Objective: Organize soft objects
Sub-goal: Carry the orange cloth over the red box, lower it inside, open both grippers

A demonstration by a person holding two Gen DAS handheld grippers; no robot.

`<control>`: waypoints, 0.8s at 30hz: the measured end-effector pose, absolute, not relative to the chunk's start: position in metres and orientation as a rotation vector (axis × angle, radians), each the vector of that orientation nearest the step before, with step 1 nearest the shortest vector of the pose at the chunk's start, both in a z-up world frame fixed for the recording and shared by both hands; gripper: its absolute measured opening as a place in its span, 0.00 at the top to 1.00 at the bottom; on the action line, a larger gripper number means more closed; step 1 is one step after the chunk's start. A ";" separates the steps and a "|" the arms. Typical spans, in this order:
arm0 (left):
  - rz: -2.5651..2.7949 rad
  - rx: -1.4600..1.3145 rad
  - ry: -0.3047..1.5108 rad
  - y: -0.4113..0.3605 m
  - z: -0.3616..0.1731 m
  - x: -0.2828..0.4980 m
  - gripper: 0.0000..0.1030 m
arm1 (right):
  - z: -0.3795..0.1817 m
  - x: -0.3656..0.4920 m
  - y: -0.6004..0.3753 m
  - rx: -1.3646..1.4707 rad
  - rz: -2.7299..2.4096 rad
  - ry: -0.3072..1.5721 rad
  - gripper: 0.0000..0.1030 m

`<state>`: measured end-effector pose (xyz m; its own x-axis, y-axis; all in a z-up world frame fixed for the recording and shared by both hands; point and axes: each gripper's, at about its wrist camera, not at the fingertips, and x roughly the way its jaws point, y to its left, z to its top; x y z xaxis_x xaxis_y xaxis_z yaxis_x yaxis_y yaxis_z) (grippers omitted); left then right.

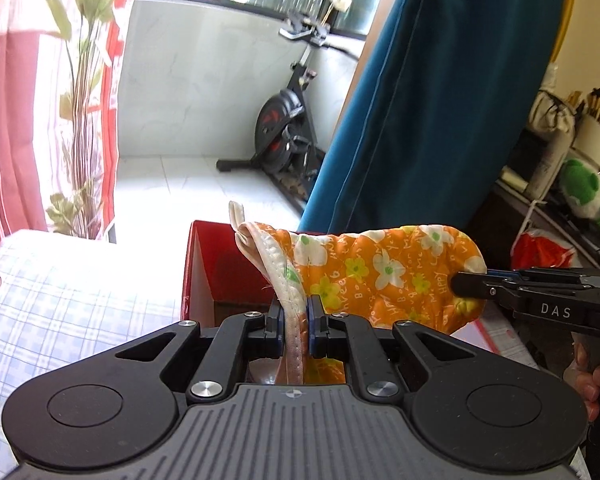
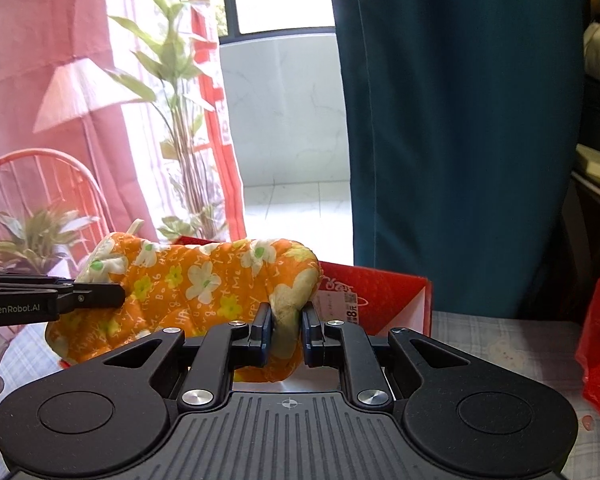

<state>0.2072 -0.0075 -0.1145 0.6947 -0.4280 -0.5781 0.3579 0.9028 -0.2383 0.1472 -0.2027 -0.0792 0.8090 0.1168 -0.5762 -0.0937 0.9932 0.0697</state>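
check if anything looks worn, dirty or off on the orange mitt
The orange oven mitt has a grubby, brownish patch on the tip pinched by the right tool. A loose thread hangs from the white cuff trim near the left tool. Otherwise nothing stands out.

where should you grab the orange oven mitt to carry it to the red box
By its two ends. The oven mitt is long and limp, so one grip would let it droop. The left tool pinches the stiff white cuff rim, the right tool the rounded fingertip end, each coming from the near side, so it hangs stretched in front of the red box.
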 end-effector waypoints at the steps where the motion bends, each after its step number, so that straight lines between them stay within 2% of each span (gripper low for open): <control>1: -0.438 -0.110 0.684 -0.009 -0.117 0.212 0.88 | -0.082 0.155 -0.203 0.038 0.110 0.628 0.87; 10: -0.429 -0.073 0.772 -0.015 -0.134 0.242 0.87 | -0.109 0.192 -0.199 0.009 0.083 0.707 0.87; 18: -0.399 -0.028 0.799 -0.021 -0.138 0.256 0.80 | -0.127 0.213 -0.203 0.046 0.026 0.769 0.87; 24: -0.369 0.002 0.808 -0.020 -0.138 0.259 0.79 | -0.144 0.221 -0.205 0.055 -0.036 0.827 0.87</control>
